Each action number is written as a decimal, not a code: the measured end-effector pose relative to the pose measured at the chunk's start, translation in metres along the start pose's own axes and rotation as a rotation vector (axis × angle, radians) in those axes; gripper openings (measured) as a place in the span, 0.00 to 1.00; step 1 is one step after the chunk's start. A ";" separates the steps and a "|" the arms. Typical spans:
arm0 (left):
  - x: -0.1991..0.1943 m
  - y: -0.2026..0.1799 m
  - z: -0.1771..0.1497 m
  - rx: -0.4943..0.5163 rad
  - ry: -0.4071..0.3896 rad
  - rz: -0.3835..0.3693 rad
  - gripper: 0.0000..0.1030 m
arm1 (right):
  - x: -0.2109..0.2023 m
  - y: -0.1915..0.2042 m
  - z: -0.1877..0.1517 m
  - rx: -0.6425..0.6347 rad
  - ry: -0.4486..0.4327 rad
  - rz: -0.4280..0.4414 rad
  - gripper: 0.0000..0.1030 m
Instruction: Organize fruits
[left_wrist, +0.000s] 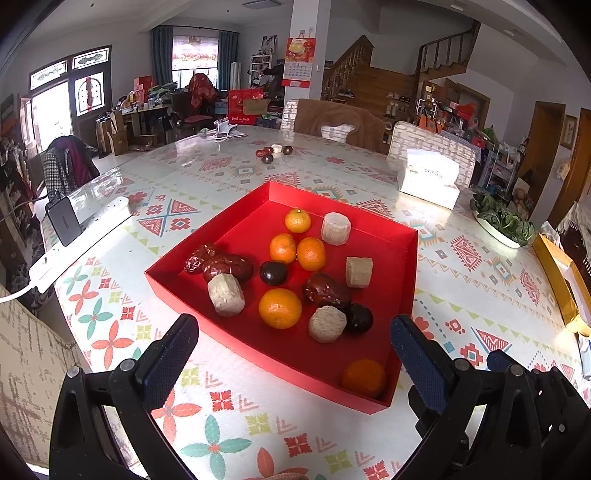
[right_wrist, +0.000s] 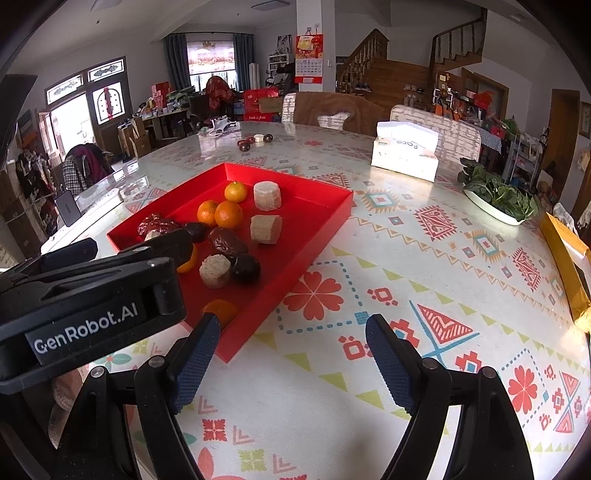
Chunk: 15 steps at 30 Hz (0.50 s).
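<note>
A shallow red tray (left_wrist: 406, 236) (right_wrist: 332, 210) sits on the patterned table. It holds several oranges (left_wrist: 280, 308) (right_wrist: 229, 215), pale cut cylinders (left_wrist: 335, 228) (right_wrist: 267, 195), wrinkled red dates (left_wrist: 227, 266) (right_wrist: 227, 242) and dark round fruits (left_wrist: 273, 273) (right_wrist: 245, 268). One orange (left_wrist: 364, 377) lies in the tray's near corner. My left gripper (left_wrist: 295, 354) is open and empty just in front of the tray's near edge. My right gripper (right_wrist: 291, 362) is open and empty over the table, right of the tray. The left gripper's body (right_wrist: 85, 302) shows in the right wrist view.
A few dates and a pale piece (left_wrist: 273, 151) (right_wrist: 255, 140) lie loose far back on the table. A tissue box (left_wrist: 430, 181) (right_wrist: 404, 157) and a dish of greens (left_wrist: 502, 221) (right_wrist: 498, 194) stand right. A power strip (left_wrist: 81, 240) lies left, a yellow box (right_wrist: 565, 258) at the right edge.
</note>
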<state>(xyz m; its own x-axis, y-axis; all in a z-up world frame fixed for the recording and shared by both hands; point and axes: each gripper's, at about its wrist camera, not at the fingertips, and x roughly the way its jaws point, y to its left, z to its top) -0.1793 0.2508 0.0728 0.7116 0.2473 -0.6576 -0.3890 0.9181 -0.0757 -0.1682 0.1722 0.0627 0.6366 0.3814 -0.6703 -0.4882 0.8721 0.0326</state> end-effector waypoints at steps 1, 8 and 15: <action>-0.001 -0.002 0.000 0.001 0.001 0.001 1.00 | 0.000 -0.001 0.000 0.001 -0.001 0.001 0.83; 0.000 -0.002 0.000 0.002 0.000 0.000 1.00 | 0.000 -0.004 -0.002 0.008 -0.001 0.010 0.83; 0.000 -0.006 0.000 0.012 0.007 0.000 1.00 | 0.002 -0.010 -0.002 0.026 0.004 0.007 0.83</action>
<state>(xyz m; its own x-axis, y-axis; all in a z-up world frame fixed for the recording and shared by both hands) -0.1771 0.2448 0.0732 0.7076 0.2449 -0.6628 -0.3816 0.9219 -0.0668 -0.1636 0.1632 0.0595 0.6305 0.3866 -0.6730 -0.4770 0.8771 0.0569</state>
